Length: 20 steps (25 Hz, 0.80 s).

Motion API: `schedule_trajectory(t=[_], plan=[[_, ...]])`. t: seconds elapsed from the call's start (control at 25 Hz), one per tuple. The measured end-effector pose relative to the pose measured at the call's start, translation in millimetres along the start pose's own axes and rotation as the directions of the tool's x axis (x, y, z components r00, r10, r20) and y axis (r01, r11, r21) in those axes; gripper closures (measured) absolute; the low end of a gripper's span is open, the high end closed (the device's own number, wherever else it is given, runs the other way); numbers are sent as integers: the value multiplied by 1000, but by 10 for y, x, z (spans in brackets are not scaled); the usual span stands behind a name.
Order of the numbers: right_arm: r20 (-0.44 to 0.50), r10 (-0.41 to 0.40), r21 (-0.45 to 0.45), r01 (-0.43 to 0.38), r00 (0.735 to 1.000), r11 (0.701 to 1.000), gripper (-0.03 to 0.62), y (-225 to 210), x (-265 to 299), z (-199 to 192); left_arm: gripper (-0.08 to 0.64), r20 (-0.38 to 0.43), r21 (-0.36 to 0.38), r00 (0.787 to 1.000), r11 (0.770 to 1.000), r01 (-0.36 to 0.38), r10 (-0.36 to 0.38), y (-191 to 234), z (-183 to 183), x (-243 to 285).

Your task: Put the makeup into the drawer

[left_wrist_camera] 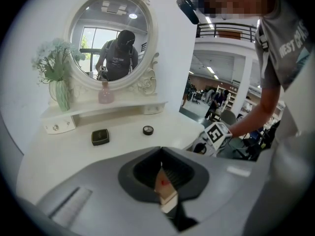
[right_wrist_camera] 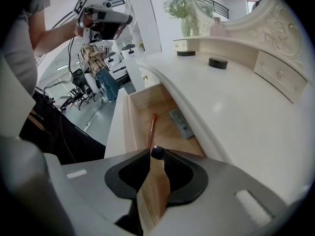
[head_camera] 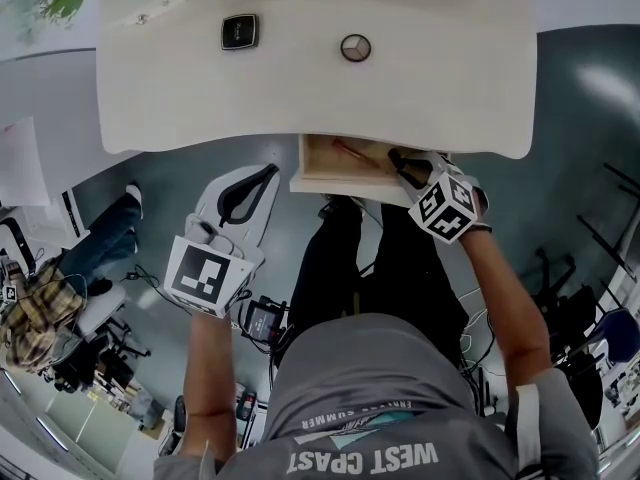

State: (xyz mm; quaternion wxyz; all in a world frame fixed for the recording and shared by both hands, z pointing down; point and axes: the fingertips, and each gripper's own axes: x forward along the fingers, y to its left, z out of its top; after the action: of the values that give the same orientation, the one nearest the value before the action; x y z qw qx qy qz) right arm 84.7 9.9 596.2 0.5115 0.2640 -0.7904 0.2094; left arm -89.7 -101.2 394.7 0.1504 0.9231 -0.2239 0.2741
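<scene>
On the tabletop [head_camera: 450, 68], two compacts [head_camera: 239, 31] [head_camera: 355, 47]; right tongs [right_wrist_camera: 157, 157] grip one makeup piece [right_wrist_camera: 157, 152], left tongs [left_wrist_camera: 161, 154] closed.

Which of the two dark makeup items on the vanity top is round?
The small pot lying nearer the open drawer; the compact to its left is square.

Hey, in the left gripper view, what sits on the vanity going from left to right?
flower vase → square black compact → round black compact. The pink bottle is left out: it stands directly above the square compact in the picture.
</scene>
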Motion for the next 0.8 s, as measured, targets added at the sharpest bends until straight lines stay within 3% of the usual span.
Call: schedule_trajectory(t=[0.4, 0.8], plan=[[-29, 3, 6, -3, 1000, 1000, 488, -23, -45, 26, 557, -2, -23, 1000, 1000, -6, 5, 16, 32, -85], [3, -6, 16, 6, 1000, 1000, 491, 19, -306, 360, 557, 79, 19, 995, 998, -54, 52, 173, 275, -404]])
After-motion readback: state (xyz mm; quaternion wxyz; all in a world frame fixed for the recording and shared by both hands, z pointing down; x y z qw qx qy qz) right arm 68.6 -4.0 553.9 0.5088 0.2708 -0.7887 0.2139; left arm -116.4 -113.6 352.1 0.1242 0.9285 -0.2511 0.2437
